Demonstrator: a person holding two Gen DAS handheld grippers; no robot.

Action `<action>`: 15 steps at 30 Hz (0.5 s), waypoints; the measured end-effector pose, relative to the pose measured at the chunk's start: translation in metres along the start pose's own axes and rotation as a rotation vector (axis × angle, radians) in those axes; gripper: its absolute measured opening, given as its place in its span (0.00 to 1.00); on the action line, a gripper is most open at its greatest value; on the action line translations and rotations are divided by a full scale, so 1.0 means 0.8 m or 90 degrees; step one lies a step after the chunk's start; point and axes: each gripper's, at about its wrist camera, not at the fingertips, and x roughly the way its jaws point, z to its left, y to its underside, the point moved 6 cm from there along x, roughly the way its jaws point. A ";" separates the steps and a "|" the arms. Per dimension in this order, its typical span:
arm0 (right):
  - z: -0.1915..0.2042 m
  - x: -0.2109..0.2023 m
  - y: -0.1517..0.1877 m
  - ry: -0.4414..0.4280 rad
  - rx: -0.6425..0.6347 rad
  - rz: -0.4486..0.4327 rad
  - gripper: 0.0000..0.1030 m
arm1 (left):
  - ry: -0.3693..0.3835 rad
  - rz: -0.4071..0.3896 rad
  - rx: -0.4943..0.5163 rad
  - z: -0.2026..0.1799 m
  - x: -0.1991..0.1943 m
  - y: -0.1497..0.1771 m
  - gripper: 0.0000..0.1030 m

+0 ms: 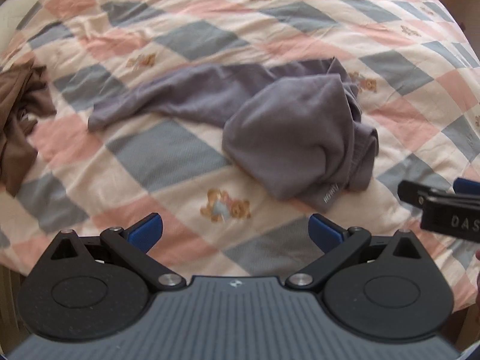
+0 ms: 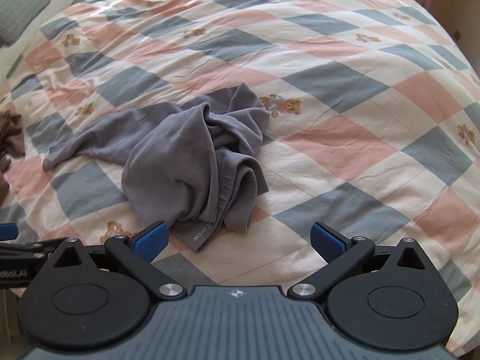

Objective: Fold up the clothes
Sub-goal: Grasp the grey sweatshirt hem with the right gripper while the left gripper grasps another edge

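On the bed, going left to right: a brown garment lies crumpled at the far left, then the grey garment sits bunched mid-quilt, one long part trailing left, its printed hem nearest the grippers. Risk: pinching that heap could catch several layers at once, or quilt fabric with it, dragging a tangle instead of a single edge. Left gripper hovers low before the heap, jaws spread wide, holding nothing. Right gripper hangs alongside, equally wide and empty, its left finger close to the hem.
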 end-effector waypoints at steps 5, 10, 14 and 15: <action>-0.005 0.010 0.005 -0.007 0.049 -0.032 1.00 | 0.019 0.016 0.046 0.005 0.031 -0.011 0.99; -0.008 0.026 0.009 0.014 0.063 -0.048 1.00 | 0.026 0.025 0.112 0.001 0.067 -0.020 0.99; -0.026 0.044 0.008 0.012 0.111 -0.040 1.00 | 0.052 0.015 0.167 -0.014 0.093 -0.027 0.99; -0.032 0.049 0.008 0.009 0.128 -0.039 1.00 | 0.061 0.009 0.185 -0.021 0.100 -0.027 0.99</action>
